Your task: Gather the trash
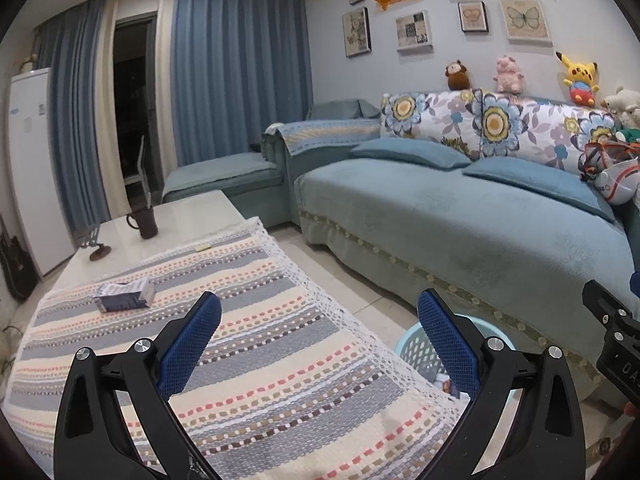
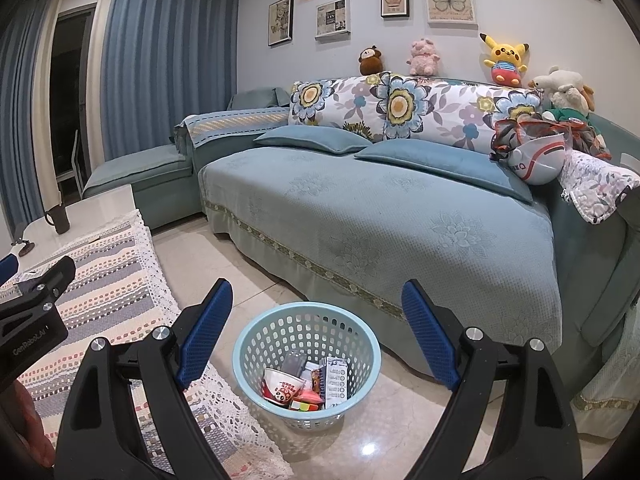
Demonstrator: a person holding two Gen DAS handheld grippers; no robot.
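Trash (image 2: 304,384) (a printed paper cup, a carton and small wrappers) lies inside the pale blue basket (image 2: 256,336), which stands on the tiled floor (image 2: 376,440) between your right gripper's (image 2: 316,312) fingers in the right wrist view. Your right gripper's jaws stand wide, with nothing between the blue pads (image 2: 206,332). Your left gripper (image 1: 318,320) is likewise spread wide and empty above the striped tablecloth (image 1: 260,380). At 10 o'clock from it, a small blue-and-white box (image 1: 124,294) lies flat on the cloth. Farther out at 11 o'clock, a dark mug (image 1: 146,222) stands upright on the bare white tabletop (image 1: 192,208). At 2 o'clock, the blue sofa (image 1: 460,232) carries plush toys (image 1: 508,74) along its back.
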